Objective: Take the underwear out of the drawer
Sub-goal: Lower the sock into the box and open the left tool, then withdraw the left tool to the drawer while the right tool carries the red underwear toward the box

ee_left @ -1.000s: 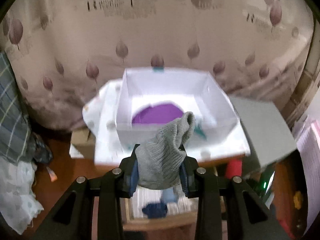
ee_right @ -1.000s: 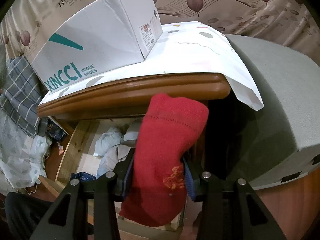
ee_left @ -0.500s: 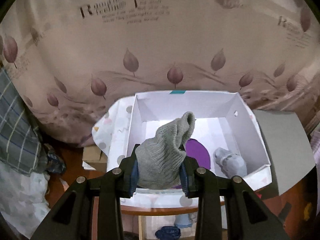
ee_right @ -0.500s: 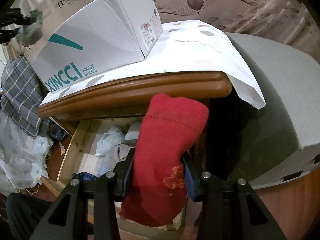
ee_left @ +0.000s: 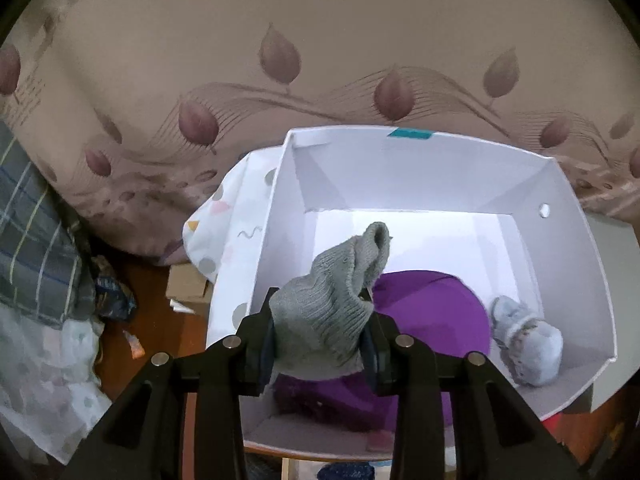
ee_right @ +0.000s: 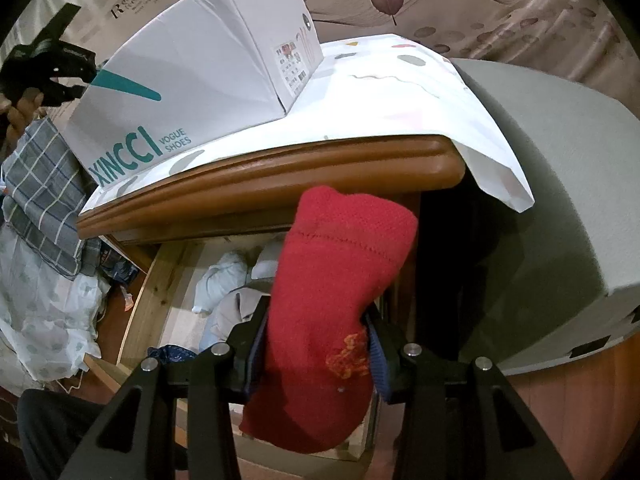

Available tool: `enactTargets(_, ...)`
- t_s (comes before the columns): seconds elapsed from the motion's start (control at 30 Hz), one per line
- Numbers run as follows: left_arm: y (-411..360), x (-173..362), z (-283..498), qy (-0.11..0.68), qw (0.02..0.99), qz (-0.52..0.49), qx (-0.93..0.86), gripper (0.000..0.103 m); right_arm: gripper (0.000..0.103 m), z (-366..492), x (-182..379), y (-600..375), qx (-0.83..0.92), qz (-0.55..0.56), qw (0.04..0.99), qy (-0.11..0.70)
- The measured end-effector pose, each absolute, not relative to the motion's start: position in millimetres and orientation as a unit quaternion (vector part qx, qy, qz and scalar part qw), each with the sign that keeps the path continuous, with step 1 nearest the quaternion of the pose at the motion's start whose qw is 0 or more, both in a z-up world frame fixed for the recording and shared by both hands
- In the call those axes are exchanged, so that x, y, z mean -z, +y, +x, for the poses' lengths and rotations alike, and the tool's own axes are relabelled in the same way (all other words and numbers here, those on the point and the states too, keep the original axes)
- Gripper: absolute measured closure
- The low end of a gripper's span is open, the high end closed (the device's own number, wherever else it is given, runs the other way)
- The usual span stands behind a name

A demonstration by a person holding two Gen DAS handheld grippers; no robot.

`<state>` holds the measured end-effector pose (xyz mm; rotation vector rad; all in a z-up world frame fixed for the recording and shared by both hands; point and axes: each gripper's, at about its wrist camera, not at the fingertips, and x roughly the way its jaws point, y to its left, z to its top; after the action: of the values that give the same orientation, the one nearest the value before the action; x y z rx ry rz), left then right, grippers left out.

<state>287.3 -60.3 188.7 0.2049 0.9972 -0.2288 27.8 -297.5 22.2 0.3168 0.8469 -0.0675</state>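
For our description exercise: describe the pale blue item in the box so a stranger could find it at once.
Find the open white shoebox on the table. Inside, beside the purple cloth, lies a pale blue fuzzy sock against the right-hand wall. It alone is light blue and lying loose.

The open box (ee_left: 576,264) is being carried on a cloth (ee_right: 400,92) spread over the worktop (ee_right: 280,168), toward its left end. Inside the box, a folded garment (ee_left: 432,312) is lying on the floor of it, with a small bundled sock (ee_left: 528,340) beside it at the right wall. A knitted sock (ee_left: 332,312) is being held between the fingers of the left gripper (ee_left: 320,344) above the box's near left corner. Below the worktop's front edge, the drawer (ee_right: 140,304) is standing pulled out, with bundled clothes (ee_right: 224,280) lying in it. Another sock (ee_right: 336,312) is being held by the right gripper (ee_right: 316,356) in front of the drawer. A curtain (ee_left: 320,60) is hanging behind the worktop.
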Motion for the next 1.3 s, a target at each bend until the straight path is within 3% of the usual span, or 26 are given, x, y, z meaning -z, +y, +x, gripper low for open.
enactTargets(0.47, -62, -188, 277, 0.468, 0.871, 0.106, 0.101, 0.053, 0.060, 29, -19, -296, 0.038, 0.148, 0.899, 0.411)
enactTargets(0.87, -52, -221, 237, 0.416, 0.896, 0.113, 0.107, 0.036, 0.060, 28, -17, -294, 0.046, 0.136, 0.899, 0.414)
enactTargets(1.07, -34, -228, 191, 0.374, 0.914, 0.119, 0.098, 0.032, 0.060, 27, -17, -293, 0.050, 0.128, 0.900, 0.413)
enactTargets(1.3, -2, -192, 136, 0.332, 0.932, 0.126, 0.067, 0.030, 0.060, 28, -16, -292, 0.057, 0.119, 0.900, 0.416)
